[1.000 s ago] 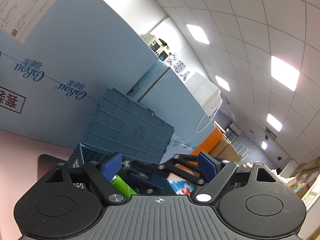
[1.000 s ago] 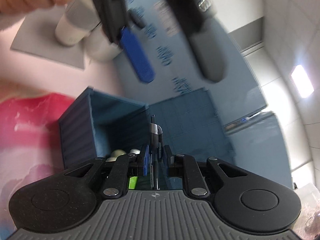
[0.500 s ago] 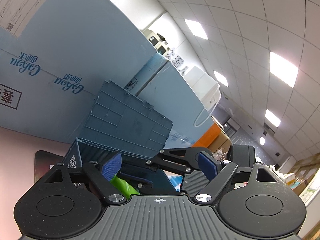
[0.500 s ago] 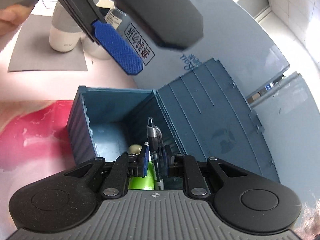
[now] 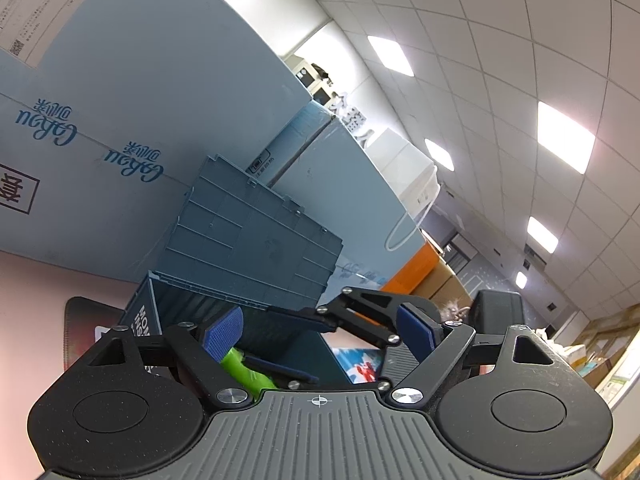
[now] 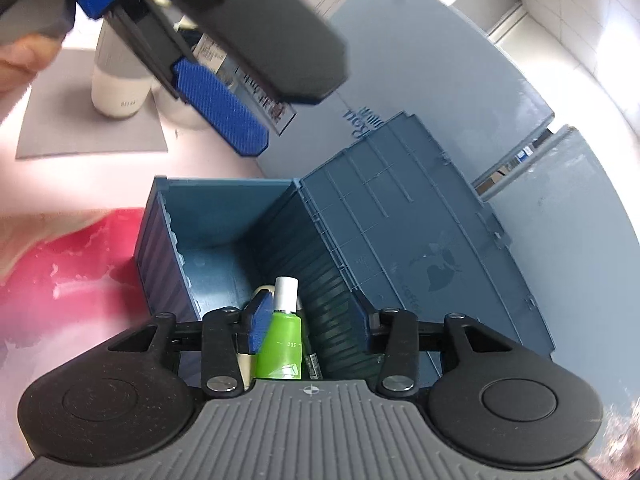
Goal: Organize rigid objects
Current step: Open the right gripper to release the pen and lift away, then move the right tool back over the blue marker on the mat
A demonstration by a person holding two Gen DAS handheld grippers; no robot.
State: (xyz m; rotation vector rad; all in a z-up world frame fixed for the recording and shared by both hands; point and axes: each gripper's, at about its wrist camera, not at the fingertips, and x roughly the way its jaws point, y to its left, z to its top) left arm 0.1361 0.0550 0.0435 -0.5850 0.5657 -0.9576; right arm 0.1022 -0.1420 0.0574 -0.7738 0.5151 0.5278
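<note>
A blue plastic box (image 6: 160,248) stands with its lid (image 6: 420,248) swung back against the cardboard behind. My right gripper (image 6: 308,320) hangs over the box's near end. Its jaws are opening and nothing is pressed between the pads. Below them lies a green tube with a white cap (image 6: 282,340), with a dark pen (image 6: 311,360) beside it on the box floor. My left gripper (image 5: 320,332) is open and empty, level with the box (image 5: 142,316) and just above the right gripper's fingers (image 5: 360,314). In the right wrist view its blue pad (image 6: 220,116) looms overhead.
Two white bottles (image 6: 116,92) stand on a grey mat (image 6: 92,136) beyond the box. A large light-blue carton (image 5: 140,100) forms a wall behind it. A red and pink patterned cloth (image 6: 60,280) covers the table to the left. A hand (image 6: 24,52) holds the left gripper.
The right jaws have parted and the pen they pinched upright now lies in the box beside the green tube. The right view has rolled. The left gripper has kept still.
</note>
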